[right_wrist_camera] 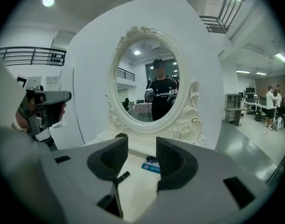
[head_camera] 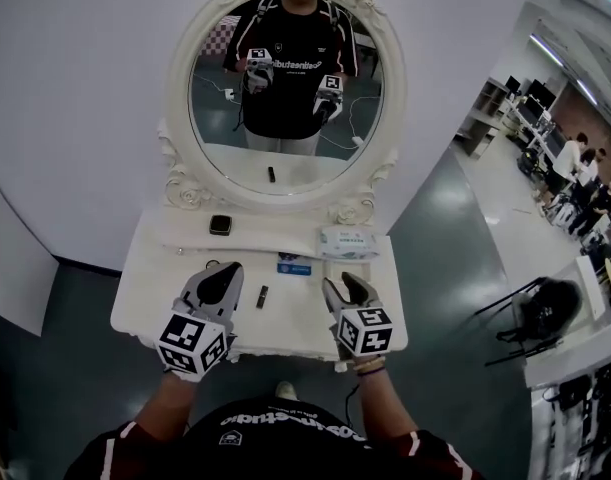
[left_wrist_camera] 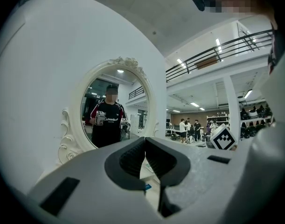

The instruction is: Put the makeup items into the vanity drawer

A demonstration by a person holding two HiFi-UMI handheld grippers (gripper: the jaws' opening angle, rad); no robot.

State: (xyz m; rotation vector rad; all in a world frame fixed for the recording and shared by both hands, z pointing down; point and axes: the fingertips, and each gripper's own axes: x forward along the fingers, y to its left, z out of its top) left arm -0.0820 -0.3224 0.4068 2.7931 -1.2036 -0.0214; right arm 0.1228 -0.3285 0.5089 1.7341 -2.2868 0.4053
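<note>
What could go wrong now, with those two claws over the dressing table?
The small black tube lies loose between the left gripper and the right gripper; a clumsy pinch might roll it off the vanity top. The blue packet lies flat, so jaws may slide over it. No open drawer shows, so nothing can go in yet.

grippers: 2, left gripper (head_camera: 223,270) and right gripper (head_camera: 346,286)
vanity table (head_camera: 145,303): 1
oval mirror (head_camera: 285,88): 1, far side of table
dark square compact (head_camera: 220,225): 1, far left
wipes pack (head_camera: 347,241): 1, far right
blue packet (head_camera: 294,267): 1, centre
black tube (head_camera: 262,296): 1, near, between grippers
black chair (head_camera: 540,313): 1, floor right
bystanders, far right: several, too small to count
</note>
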